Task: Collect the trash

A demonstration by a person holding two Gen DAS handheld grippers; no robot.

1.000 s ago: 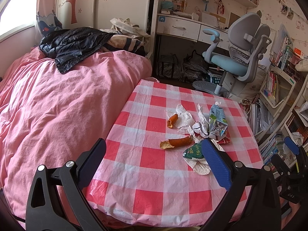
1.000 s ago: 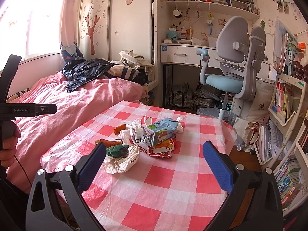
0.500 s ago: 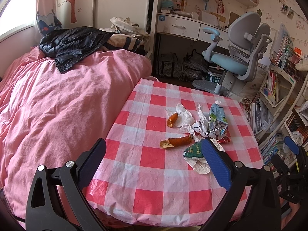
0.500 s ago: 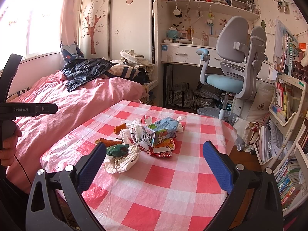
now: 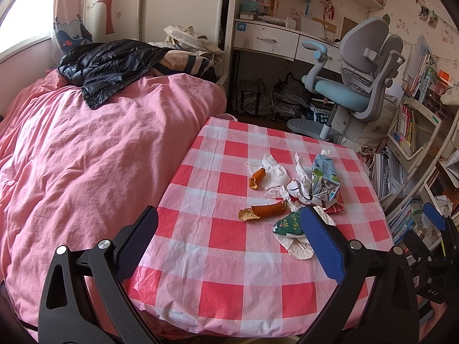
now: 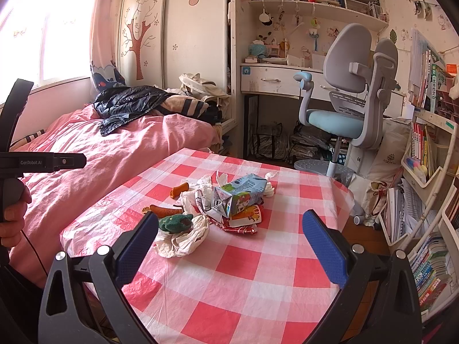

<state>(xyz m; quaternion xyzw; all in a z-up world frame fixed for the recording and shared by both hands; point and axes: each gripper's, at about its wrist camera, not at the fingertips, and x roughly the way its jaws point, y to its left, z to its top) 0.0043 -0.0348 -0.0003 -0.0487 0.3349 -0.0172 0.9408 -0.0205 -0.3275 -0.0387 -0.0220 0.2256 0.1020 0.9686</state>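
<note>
You haven't picked anything up yet: both your left gripper and right gripper gape empty, and the whole trash pile waits on the table.

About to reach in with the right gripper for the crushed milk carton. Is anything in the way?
Nothing visible stands between the open right gripper and the milk carton, only bare checked tablecloth. The carton does rest among crumpled wrappers, touching it.
</note>
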